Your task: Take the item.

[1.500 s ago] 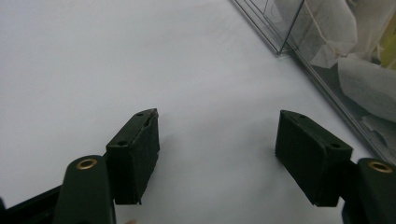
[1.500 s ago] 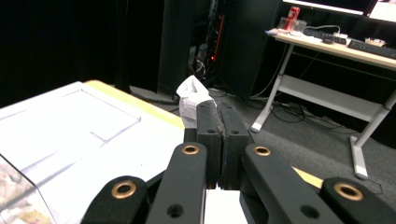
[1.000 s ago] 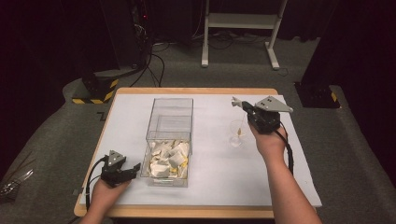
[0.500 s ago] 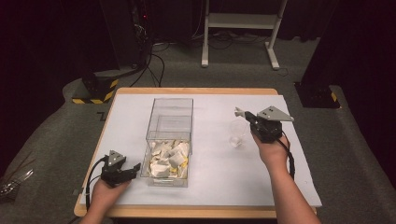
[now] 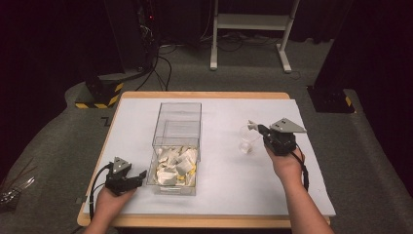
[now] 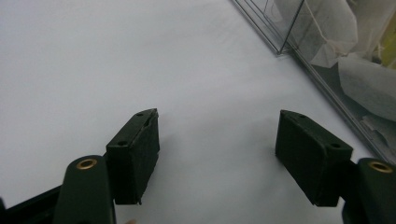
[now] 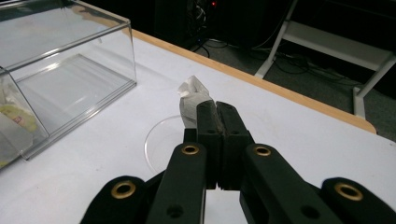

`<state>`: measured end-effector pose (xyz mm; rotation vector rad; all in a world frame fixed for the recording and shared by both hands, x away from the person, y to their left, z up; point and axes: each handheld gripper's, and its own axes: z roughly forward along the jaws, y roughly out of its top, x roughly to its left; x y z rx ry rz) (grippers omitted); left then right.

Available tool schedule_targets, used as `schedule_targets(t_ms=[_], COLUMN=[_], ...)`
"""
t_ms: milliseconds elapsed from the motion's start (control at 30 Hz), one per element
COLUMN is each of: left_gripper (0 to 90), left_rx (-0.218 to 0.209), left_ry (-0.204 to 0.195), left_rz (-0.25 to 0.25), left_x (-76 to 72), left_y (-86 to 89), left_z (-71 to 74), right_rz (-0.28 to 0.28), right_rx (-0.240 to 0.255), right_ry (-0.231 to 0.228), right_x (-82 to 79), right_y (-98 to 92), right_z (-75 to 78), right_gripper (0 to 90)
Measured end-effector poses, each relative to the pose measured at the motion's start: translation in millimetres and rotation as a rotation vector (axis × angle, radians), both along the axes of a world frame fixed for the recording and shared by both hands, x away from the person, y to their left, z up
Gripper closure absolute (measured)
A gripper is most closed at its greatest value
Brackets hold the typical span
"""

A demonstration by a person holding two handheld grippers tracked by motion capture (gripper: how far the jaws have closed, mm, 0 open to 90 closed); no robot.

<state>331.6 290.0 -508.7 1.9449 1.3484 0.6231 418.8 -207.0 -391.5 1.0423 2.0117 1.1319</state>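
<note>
The right tongs (image 7: 215, 109) are clamped on a white tea bag (image 7: 191, 97), held just above a clear cup (image 5: 247, 139) right of the clear box (image 5: 178, 127). The left tongs (image 6: 217, 154) (jaws apart, nothing between) rest on the worktop (image 5: 224, 175) just left of the box's near end.

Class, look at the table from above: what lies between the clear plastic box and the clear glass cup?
In the high view, only bare white table cover lies between the clear plastic box and the clear glass cup; nothing stands there.
</note>
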Motion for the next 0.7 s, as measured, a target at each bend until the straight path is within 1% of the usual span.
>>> schedule_targets(t_ms=[133, 400, 533, 700], left_gripper=[30.7, 30.7, 30.7, 30.6], left_rx=[0.0, -0.002, -0.002, -0.003], left_ry=[0.0, 0.001, 0.002, 0.002], left_rz=[0.0, 0.0, 0.0, 0.0], left_x=[0.0, 0.0, 0.0, 0.0], left_y=[0.0, 0.0, 0.0, 0.0], left_z=[0.0, 0.0, 0.1, 0.0], right_rz=[-0.006, -0.01, -0.018, -0.016], right_rx=[-0.012, -0.03, -0.029, -0.026], right_ry=[0.016, 0.035, 0.04, 0.039], right_x=[1.4, 6.2, 8.8, 9.8], right_y=[0.0, 2.9, 4.9, 7.5], right_z=[-3.8, -7.6, -8.8, -8.7], right_gripper=[88.9, 88.5, 82.2, 81.9])
